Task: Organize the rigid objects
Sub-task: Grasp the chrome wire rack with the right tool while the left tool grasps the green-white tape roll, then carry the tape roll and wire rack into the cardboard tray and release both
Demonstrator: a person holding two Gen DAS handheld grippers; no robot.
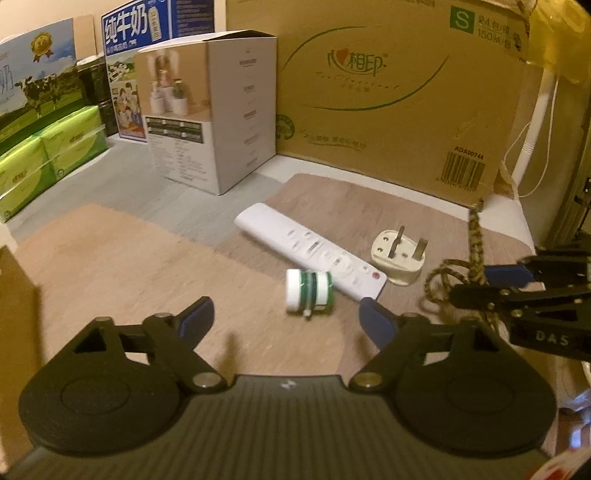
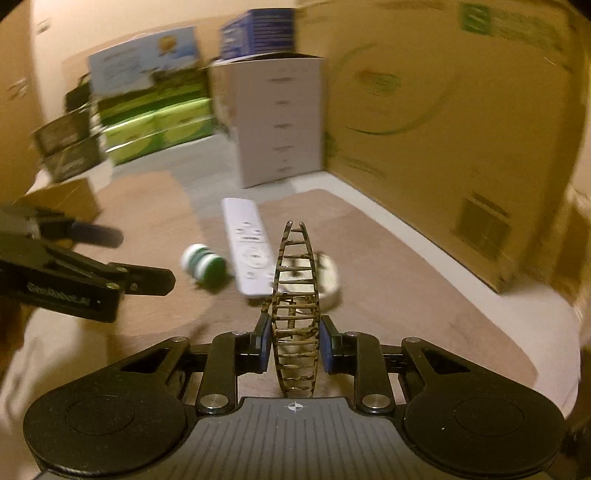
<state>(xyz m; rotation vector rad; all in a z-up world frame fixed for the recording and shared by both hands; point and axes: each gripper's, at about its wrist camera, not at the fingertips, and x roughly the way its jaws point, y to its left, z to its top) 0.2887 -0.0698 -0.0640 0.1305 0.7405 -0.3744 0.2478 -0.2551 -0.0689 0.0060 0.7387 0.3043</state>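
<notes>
My left gripper (image 1: 286, 317) is open and empty, just short of a white and green spool (image 1: 309, 291) lying on its side on the wooden surface (image 1: 129, 266). Behind it lie a white remote control (image 1: 308, 249) and a cream plug adapter (image 1: 399, 256) with prongs up. My right gripper (image 2: 293, 345) is shut on a brown patterned hair claw clip (image 2: 295, 295), held above the surface; it shows at the right of the left wrist view (image 1: 476, 266). The right wrist view also shows the spool (image 2: 203, 264), the remote (image 2: 247, 247) and the left gripper (image 2: 110, 258).
A large cardboard box (image 1: 388, 85) stands at the back. A white product box (image 1: 214, 110) stands left of it, with green tissue packs (image 1: 48, 155) and milk cartons (image 1: 155, 33) further left. A white cable (image 1: 532, 122) hangs at the right.
</notes>
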